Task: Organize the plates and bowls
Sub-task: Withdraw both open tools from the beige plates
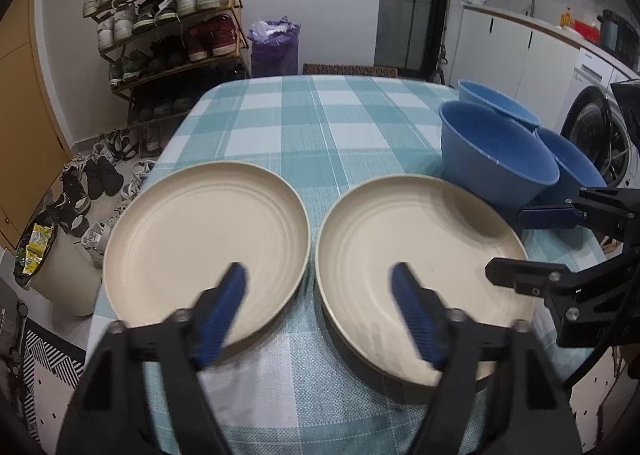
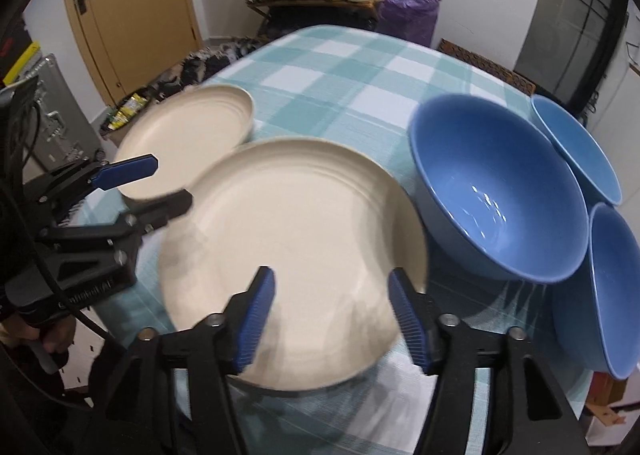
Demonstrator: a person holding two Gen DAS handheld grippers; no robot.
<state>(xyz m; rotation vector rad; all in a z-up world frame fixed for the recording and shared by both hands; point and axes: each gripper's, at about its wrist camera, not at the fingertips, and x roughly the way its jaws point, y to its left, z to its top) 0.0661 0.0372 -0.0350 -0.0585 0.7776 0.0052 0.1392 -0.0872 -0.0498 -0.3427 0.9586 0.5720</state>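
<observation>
Two cream plates lie side by side on the checked tablecloth (image 1: 320, 119): the left plate (image 1: 206, 239) (image 2: 188, 123) and the right plate (image 1: 420, 255) (image 2: 292, 223), which shows a darker rim beneath it. Three blue bowls crowd the right side: a big near bowl (image 1: 496, 151) (image 2: 496, 191), a far bowl (image 1: 496, 99) (image 2: 576, 147) and a right-hand bowl (image 1: 572, 163) (image 2: 616, 287). My left gripper (image 1: 319, 275) (image 2: 170, 183) hangs open above the gap between the plates, holding nothing. My right gripper (image 2: 332, 277) (image 1: 520, 241) is open over the right plate's near part, empty.
Off the table's left side are a shoe rack (image 1: 168, 15), loose shoes on the floor (image 1: 92, 183), a white bin (image 1: 60, 275) and a purple bag (image 1: 274, 47). A washing machine (image 1: 600, 127) and kitchen counter stand to the right. A wooden door (image 2: 128, 15) is at far left.
</observation>
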